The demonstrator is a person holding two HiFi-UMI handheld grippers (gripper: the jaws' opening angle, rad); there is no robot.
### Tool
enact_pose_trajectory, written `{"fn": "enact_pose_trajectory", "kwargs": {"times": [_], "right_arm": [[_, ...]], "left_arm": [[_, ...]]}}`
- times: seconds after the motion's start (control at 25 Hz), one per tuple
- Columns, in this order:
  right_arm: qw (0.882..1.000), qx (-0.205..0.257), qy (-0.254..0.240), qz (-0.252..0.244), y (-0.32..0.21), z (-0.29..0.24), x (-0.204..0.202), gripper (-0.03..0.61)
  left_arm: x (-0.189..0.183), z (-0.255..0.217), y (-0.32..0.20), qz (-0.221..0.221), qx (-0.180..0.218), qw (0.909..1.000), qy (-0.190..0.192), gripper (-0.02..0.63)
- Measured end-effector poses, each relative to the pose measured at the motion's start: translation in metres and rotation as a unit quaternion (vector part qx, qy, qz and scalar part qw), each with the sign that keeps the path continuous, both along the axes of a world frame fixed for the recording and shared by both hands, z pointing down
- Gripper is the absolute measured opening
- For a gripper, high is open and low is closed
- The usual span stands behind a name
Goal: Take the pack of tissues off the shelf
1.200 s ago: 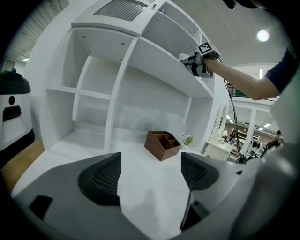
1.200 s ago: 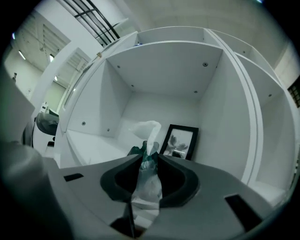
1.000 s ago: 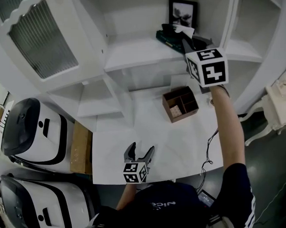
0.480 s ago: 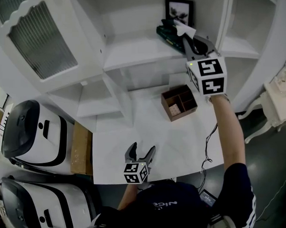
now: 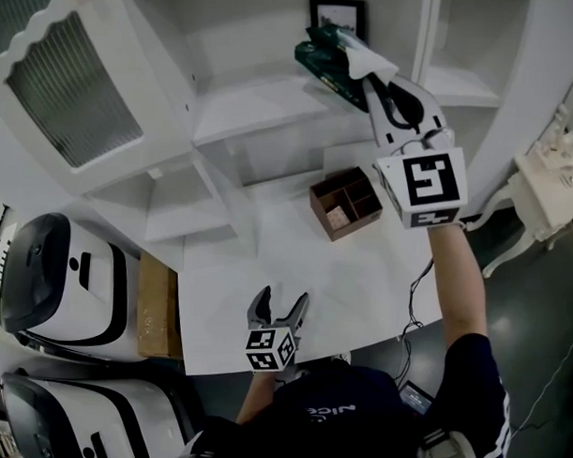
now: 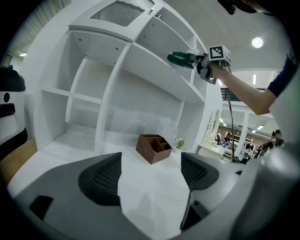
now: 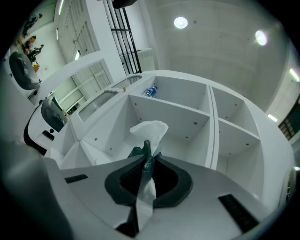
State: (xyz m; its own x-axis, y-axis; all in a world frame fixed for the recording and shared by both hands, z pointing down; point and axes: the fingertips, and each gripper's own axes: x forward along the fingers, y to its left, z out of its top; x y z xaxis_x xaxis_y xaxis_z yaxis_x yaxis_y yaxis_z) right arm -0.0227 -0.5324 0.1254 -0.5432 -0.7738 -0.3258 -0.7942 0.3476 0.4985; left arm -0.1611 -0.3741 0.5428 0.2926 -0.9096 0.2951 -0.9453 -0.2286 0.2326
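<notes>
The right hand-held gripper (image 5: pixel 370 83) is raised to the upper shelf (image 5: pixel 244 109), its jaws pressed together on the pack of tissues (image 5: pixel 326 59). The right gripper view shows green wrapper and a white tissue (image 7: pixel 149 130) pinched between the pads. The pack juts out beyond the jaw tips, above the shelf board and in front of a picture frame (image 5: pixel 335 13). The left hand-held gripper (image 5: pixel 278 308) hangs low over the table (image 5: pixel 360 273), jaws wide apart and empty, well apart from the pack
</notes>
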Motion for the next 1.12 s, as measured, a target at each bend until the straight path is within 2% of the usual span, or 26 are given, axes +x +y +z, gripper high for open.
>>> {"fn": "enact_pose_trajectory", "kwargs": {"times": [0.4, 0.64, 0.84, 1.12], "right_arm": [[0.999, 0.026, -0.025, -0.008, 0.065, 0.004, 0.017, 0.018], [0.999, 0.028, -0.023, 0.011, 0.092, 0.017, 0.027, 0.018], [0.999, 0.025, -0.003, 0.030, 0.111, 0.037, 0.030, 0.018], [0.999, -0.005, -0.017, 0.039, 0.140, 0.075, 0.035, 0.018]], "left_arm": [[0.009, 0.001, 0.009, 0.031, 0.003, 0.9995, -0.002, 0.396], [0.019, 0.006, 0.017, 0.064, 0.001, 0.9978, -0.016, 0.396], [0.024, 0.005, 0.020, 0.078, 0.005, 0.9968, -0.014, 0.396], [0.040, 0.012, 0.031, 0.109, 0.007, 0.9940, -0.012, 0.394]]}}
